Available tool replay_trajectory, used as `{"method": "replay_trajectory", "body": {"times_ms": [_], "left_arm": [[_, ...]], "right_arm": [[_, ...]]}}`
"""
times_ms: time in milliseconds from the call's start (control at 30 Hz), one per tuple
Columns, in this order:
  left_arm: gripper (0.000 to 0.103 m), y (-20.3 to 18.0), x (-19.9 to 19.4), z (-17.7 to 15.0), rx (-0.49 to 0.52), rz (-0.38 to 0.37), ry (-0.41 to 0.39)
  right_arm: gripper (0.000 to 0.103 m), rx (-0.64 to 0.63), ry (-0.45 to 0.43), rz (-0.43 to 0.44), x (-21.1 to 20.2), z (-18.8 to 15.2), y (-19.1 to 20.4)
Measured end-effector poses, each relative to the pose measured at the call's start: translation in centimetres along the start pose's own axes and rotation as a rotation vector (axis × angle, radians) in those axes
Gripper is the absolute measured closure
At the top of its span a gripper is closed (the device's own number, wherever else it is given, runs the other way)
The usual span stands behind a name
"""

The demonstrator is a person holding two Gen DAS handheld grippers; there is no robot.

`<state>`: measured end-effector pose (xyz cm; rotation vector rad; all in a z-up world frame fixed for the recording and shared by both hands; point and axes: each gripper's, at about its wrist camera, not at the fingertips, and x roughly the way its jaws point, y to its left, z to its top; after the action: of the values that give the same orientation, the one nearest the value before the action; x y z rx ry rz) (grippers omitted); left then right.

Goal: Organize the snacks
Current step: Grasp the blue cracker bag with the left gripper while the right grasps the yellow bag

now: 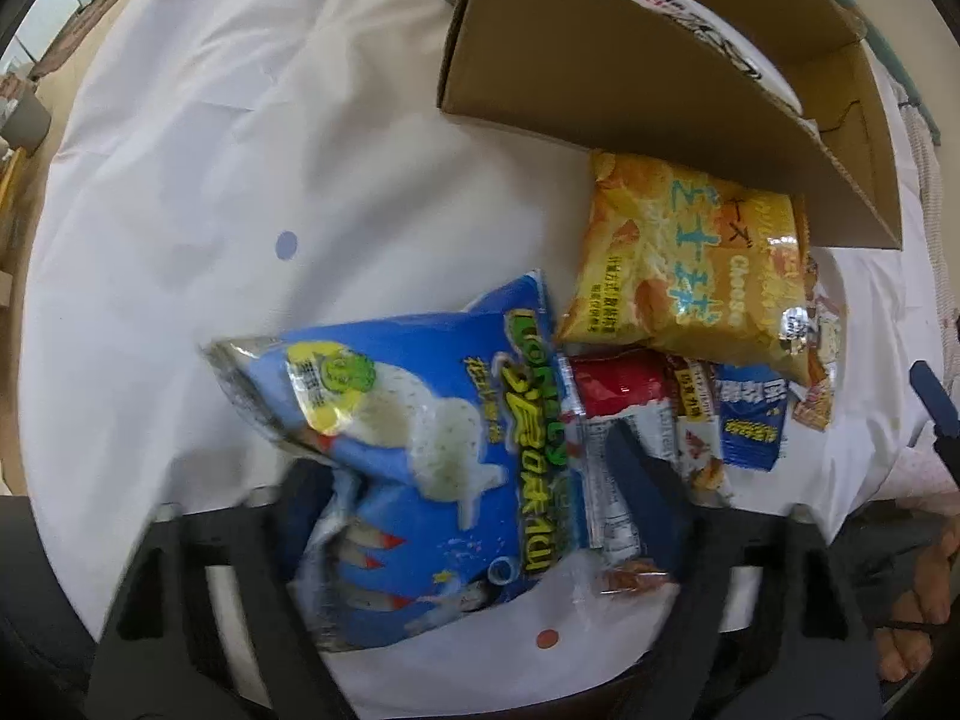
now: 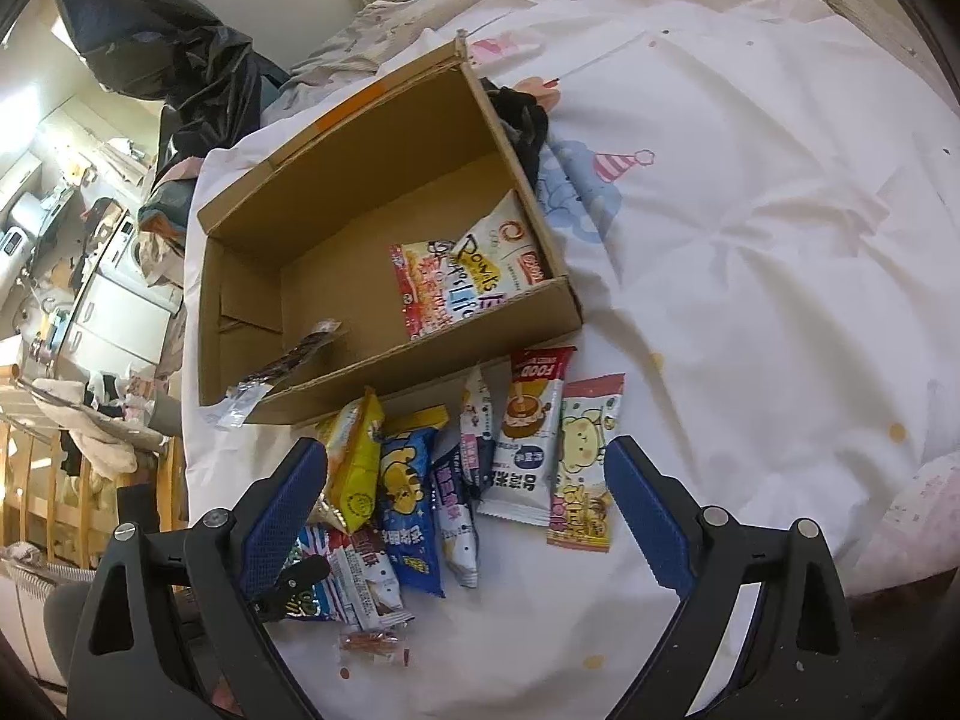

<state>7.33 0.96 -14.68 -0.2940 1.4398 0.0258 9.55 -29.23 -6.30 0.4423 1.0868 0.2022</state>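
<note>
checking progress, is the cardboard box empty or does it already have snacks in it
Not empty. The cardboard box holds a white snack packet in one corner and a dark wrapped stick leaning over its front wall.

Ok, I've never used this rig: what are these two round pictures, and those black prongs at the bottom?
Each picture comes from a camera on a hand-held gripper, looking along its two black fingers; a person holds one per hand. The left gripper straddles a blue puffed snack bag, beside a yellow cheese snack bag; whether it pinches is unclear. The right gripper hangs open over small packets on the white printed bedsheet, before an open brown cardboard box holding a few snacks.
</note>
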Motion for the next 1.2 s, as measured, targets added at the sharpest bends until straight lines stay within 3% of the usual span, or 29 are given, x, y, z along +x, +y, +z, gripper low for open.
{"method": "replay_trajectory", "body": {"times_ms": [33,133,367,533,600,733,867,933,1100,1133,1167,1200], "left_arm": [[0.050,0.2,-0.1,0.0,-0.003,0.001,0.007],[0.054,1.0,-1.0,-0.2,-0.022,-0.036,0.001],[0.056,1.8,-6.0,-0.9,0.035,-0.031,-0.067],[0.056,2.0,-9.1,0.6,0.054,0.011,-0.131],[0.056,2.8,-9.8,1.4,0.030,0.013,-0.160],[0.056,3.4,-9.1,1.3,-0.015,-0.002,-0.171],[0.056,3.5,-9.2,1.2,-0.037,-0.036,-0.175],[0.056,3.5,-9.6,1.4,-0.029,-0.029,-0.196],[0.056,3.7,-9.7,1.4,-0.040,-0.047,-0.200],[0.056,3.7,-9.6,1.4,-0.041,-0.049,-0.195],[0.056,3.7,-9.6,1.4,-0.042,-0.052,-0.192],[0.056,3.7,-9.6,1.4,-0.042,-0.054,-0.192]], "right_arm": [[0.007,0.007,0.001,-0.001,0.0,0.0,-0.2],[0.007,0.035,0.008,0.009,0.1,0.1,-0.8],[0.007,0.064,0.044,0.045,0.6,0.1,-0.9],[0.009,0.058,0.108,0.134,1.7,-0.1,0.2],[0.018,0.049,0.160,0.194,2.7,-0.2,1.2],[0.028,0.044,0.267,0.268,5.5,-0.4,3.0],[0.031,0.018,0.320,0.262,8.0,-0.2,5.0],[0.037,0.009,0.353,0.272,9.3,-0.2,5.9],[0.039,0.003,0.427,0.205,13.0,-0.6,6.7],[0.044,0.004,0.431,0.205,13.3,-0.8,6.8],[0.057,-0.012,0.435,0.195,13.5,-0.8,7.0],[0.063,-0.025,0.433,0.184,13.6,-0.9,7.2]]}}
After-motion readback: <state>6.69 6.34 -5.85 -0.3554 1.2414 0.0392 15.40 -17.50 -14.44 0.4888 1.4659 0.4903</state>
